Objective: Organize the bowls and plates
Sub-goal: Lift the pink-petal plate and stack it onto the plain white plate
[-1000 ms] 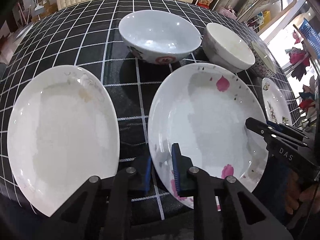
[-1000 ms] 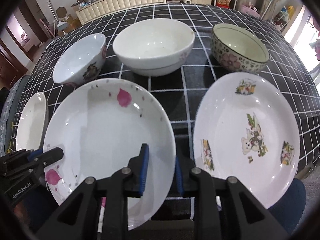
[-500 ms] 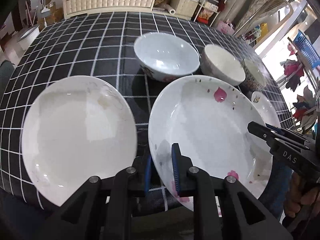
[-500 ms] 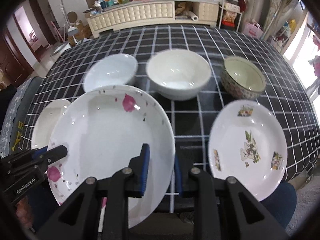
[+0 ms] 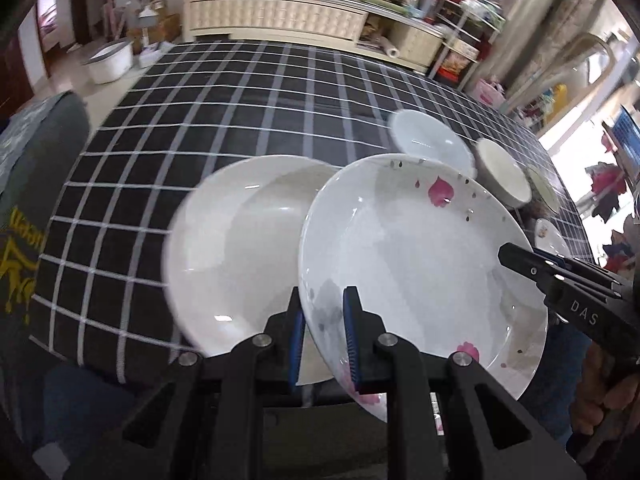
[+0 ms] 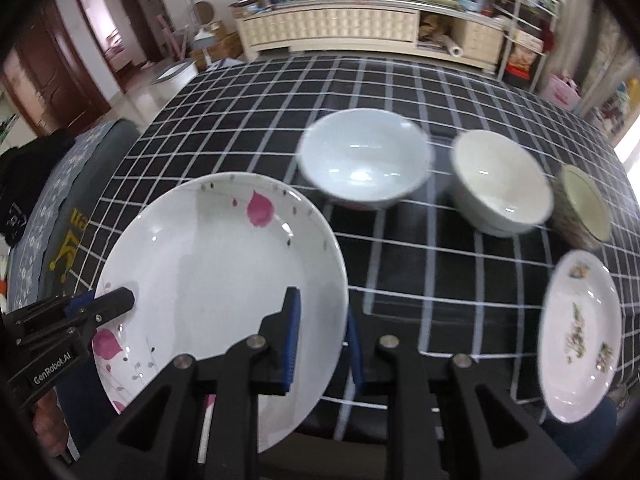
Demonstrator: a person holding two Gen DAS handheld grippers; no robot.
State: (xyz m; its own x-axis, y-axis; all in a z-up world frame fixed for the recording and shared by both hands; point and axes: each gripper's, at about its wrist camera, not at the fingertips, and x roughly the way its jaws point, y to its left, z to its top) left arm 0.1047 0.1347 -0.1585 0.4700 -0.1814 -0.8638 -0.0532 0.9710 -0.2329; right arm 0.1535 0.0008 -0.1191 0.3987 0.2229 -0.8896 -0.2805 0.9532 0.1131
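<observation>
Both grippers hold the pink-petal plate above the table. My left gripper is shut on its near left rim; my right gripper is shut on its right rim, and the plate also shows in the right wrist view. The plate overlaps the right edge of a plain white plate lying on the checked cloth. A pale blue bowl, a cream bowl and a floral bowl stand in a row behind. A bear-print plate lies at the right.
The black-and-white checked tablecloth covers the table. A chair back with grey cloth stands at the left edge. A cream cabinet with clutter lines the far wall. The right gripper's body shows at the plate's right.
The petal plate has been lifted higher and carried left by both grippers; it now overlaps the plain white plate. The bowls look farther away.
</observation>
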